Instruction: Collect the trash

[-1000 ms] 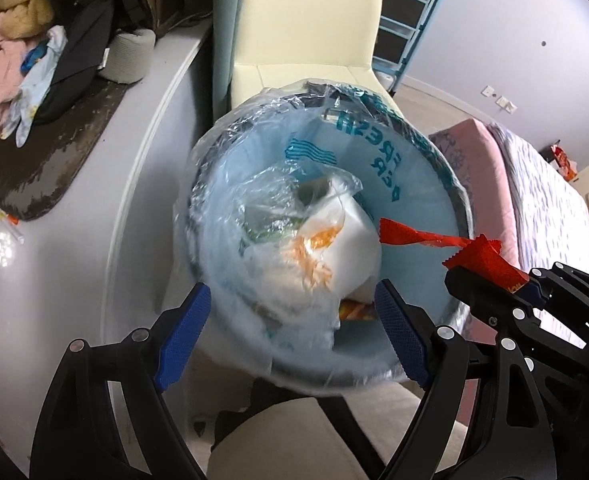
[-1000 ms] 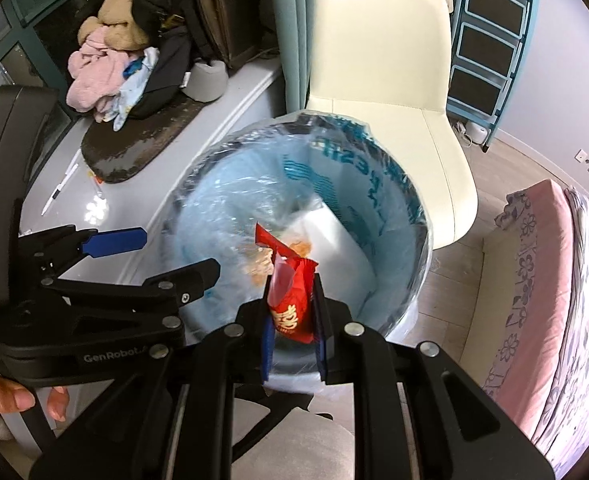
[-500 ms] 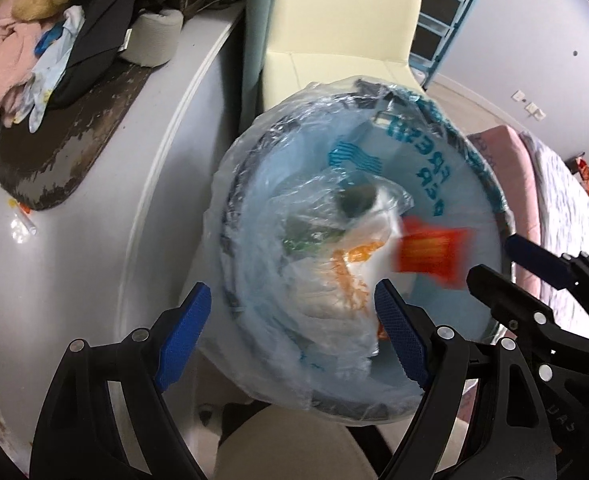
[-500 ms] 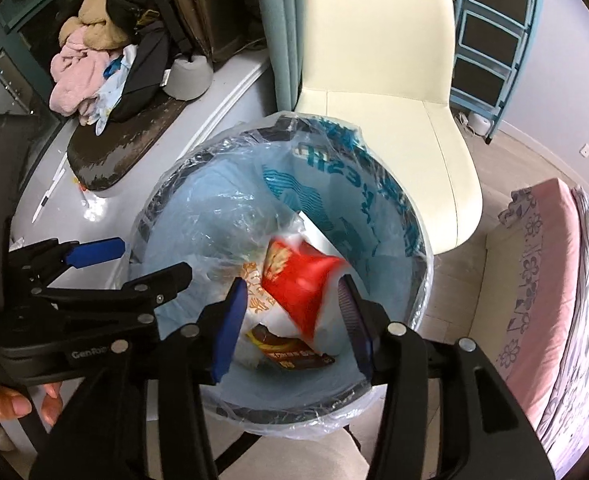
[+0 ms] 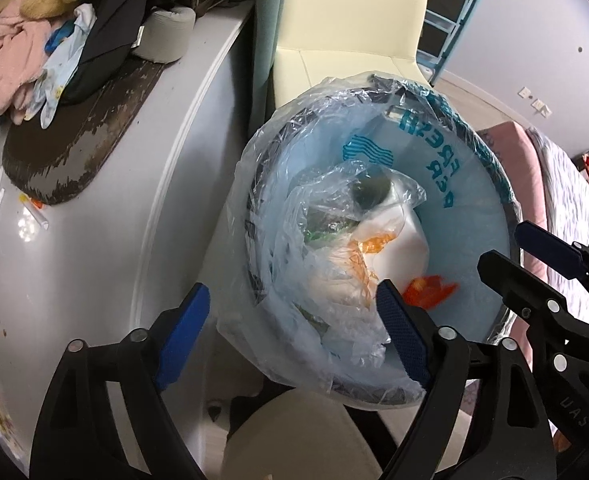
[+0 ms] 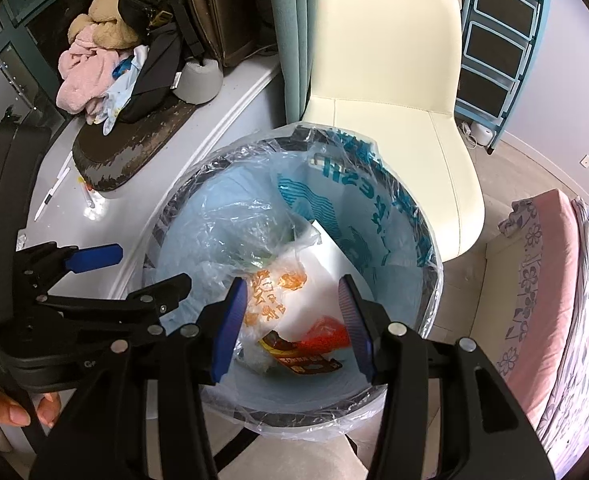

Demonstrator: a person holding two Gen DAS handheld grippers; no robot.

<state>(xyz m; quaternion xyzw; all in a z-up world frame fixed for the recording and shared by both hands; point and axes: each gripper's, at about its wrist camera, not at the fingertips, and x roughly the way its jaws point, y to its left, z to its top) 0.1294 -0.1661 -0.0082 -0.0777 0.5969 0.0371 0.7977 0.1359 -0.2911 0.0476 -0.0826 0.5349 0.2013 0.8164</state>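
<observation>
The right gripper (image 6: 292,320) hangs over the trash bin (image 6: 426,276), jaws just spread apart and empty; the red wrapper (image 6: 326,334) lies inside among plastic bags, near the bin's front rim. The left gripper (image 5: 290,334) is wide open too, holding nothing. Good drop. Best now to lift both straight up, clear of the liner's (image 5: 254,184) loose edge, so nothing snags.

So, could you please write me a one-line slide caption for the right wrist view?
Open right hand-held gripper above the lined trash bin, red snack wrapper lying inside among plastic bags.
</observation>
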